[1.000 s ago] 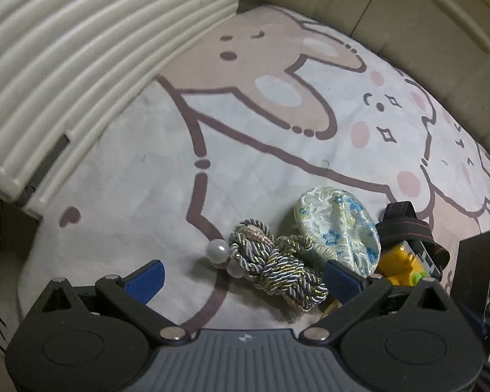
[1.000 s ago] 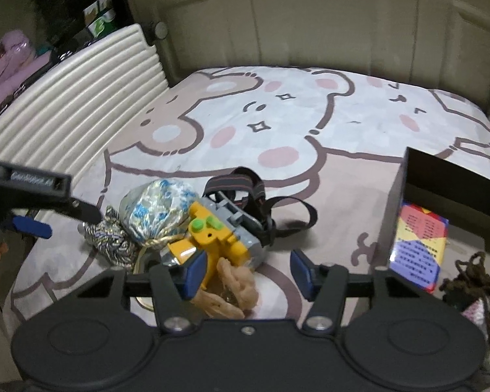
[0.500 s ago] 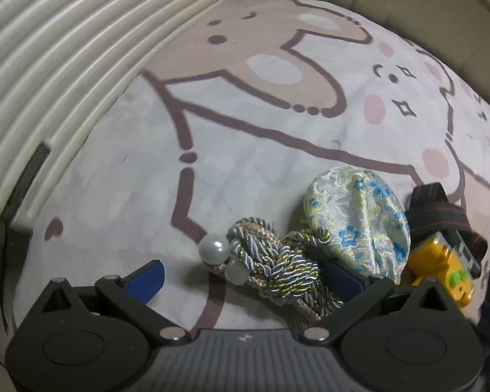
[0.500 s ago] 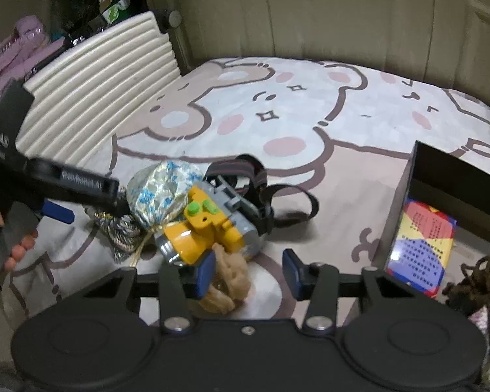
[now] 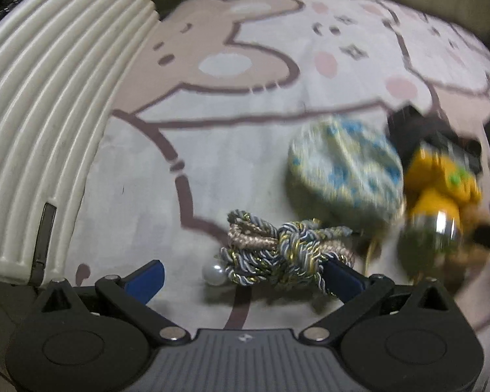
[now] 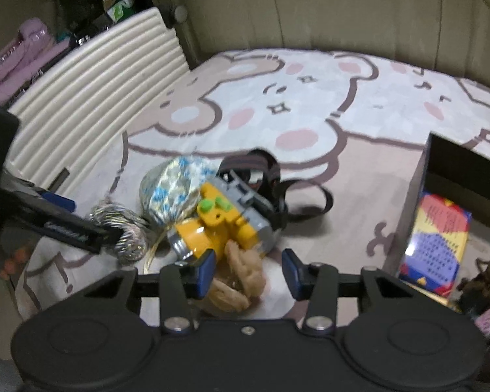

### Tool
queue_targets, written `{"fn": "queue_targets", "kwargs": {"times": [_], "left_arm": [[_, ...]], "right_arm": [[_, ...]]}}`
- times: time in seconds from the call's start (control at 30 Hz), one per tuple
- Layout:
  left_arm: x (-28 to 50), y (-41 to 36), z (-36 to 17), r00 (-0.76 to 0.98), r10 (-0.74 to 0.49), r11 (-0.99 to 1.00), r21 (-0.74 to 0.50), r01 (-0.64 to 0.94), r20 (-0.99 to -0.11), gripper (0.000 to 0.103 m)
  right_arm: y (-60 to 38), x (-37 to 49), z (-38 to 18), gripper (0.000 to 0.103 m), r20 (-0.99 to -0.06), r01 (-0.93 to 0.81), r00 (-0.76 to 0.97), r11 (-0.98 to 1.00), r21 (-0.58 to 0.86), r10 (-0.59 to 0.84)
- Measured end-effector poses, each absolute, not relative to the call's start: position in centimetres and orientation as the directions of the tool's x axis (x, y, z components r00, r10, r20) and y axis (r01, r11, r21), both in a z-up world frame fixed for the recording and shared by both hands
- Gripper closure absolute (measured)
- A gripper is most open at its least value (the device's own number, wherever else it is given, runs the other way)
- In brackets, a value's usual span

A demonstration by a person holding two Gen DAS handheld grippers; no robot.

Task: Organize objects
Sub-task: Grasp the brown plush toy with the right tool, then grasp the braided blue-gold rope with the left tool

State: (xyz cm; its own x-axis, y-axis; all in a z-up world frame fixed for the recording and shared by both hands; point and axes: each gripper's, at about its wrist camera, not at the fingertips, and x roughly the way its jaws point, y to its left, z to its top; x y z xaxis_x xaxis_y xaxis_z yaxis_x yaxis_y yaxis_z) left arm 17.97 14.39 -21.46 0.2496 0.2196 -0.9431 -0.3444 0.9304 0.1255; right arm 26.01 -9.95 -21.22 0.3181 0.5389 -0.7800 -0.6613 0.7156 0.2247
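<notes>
The objects lie in a cluster on a bed cover [image 6: 310,104] printed with cartoon bears, toward the edge that runs along the ribbed cream headboard [image 6: 91,75]. The left gripper [image 5: 241,272] points steeply down over a knotted bundle of twisted cord [image 5: 284,251], blue-grey with gold and beige strands; its jaws stand wide apart, the bundle lying between them nearer the right-hand blue finger [image 5: 343,277], and whether that pad touches the cord cannot be told. A white pearl bead [image 5: 214,272] sits at the bundle's near left. Just beyond the cord lies a round brocade pouch [image 5: 343,170] in pale gold with blue flowers, and beside it a yellow and grey headlamp [image 6: 225,219] with green buttons and a dark striped strap [image 6: 254,170]. In the right wrist view the right gripper [image 6: 248,269] hovers at the near side of the headlamp; its jaws have just been closing and are partly apart, with a tan, lumpy soft thing [image 6: 245,271] between them, close to the left pad, and no clamping shows. Toward the bed's right edge stands an open black box [image 6: 457,166] holding a multicoloured printed card [image 6: 437,245].
</notes>
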Motion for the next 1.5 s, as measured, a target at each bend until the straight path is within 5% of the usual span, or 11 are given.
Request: {"fn": "queue_targets", "kwargs": {"times": [0.17, 0.23, 0.7, 1.13, 1.5], "left_arm": [[16.3, 14.9, -22.7, 0.137, 0.200, 0.940, 0.151, -0.305, -0.970, 0.000], [15.9, 15.7, -22.3, 0.146, 0.190, 0.931, 0.131, -0.340, -0.971, 0.000], [14.1, 19.2, -19.2, 0.347, -0.119, 0.621, -0.342, -0.705, -0.930, 0.001], [17.2, 17.1, -22.6, 0.244, -0.075, 0.593, -0.240, -0.768, -0.967, 0.040], [18.7, 15.9, -21.7, 0.225, -0.009, 0.839, -0.130, -0.529, -0.974, 0.048]], "right_arm": [[-9.3, 25.6, -22.7, 0.063, -0.802, -0.669, 0.291, 0.710, 0.218, 0.521], [-9.2, 25.4, -22.9, 0.073, -0.811, -0.677, 0.276, 0.703, 0.217, 0.516], [-9.4, 24.0, -22.4, 0.080, -0.794, -0.705, 0.256, 0.668, 0.237, 0.552], [-10.8, 23.6, -20.7, 0.080, -0.764, -0.729, 0.266, 0.641, 0.240, 0.588], [-11.6, 24.1, -20.8, 0.080, -0.753, -0.726, 0.262, 0.637, 0.258, 0.604]]}}
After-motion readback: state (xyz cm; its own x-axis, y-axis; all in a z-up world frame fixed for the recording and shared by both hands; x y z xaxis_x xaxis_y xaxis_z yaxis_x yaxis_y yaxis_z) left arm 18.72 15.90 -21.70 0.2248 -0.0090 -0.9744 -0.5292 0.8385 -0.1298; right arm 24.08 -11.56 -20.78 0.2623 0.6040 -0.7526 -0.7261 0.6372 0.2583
